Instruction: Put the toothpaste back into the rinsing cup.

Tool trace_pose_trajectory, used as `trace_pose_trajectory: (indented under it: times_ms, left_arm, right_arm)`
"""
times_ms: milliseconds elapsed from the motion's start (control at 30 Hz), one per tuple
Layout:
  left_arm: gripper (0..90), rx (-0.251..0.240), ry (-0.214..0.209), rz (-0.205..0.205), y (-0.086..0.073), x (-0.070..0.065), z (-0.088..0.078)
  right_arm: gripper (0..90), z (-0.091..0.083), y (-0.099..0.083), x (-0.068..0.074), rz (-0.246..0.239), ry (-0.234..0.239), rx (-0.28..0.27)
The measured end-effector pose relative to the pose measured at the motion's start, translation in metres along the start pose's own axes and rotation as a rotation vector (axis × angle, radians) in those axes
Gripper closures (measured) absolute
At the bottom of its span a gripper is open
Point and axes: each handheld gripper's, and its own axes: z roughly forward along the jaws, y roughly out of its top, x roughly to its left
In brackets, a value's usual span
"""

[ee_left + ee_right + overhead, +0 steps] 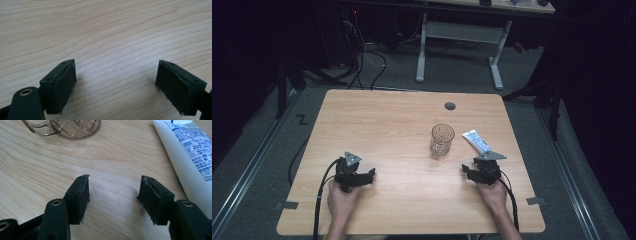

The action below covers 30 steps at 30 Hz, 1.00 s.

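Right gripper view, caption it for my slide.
Open right hand-held gripper over wooden table, between clear patterned glass and white printed tube.

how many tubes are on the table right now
1: the tube lies near the table's right edge, right of the glass, just beyond the right tongs.
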Motion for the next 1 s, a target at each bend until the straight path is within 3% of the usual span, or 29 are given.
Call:
trace_pose_trajectory:
  times_ms: [1000]
  left_arm:
    - [16.8,0.001,-0.001,0.000,0.0001,0.0002,-0.0001]
  right_arm:
    - [40.7,-0.0004,-0.0001,0.0015,0.018,-0.011,0.003]
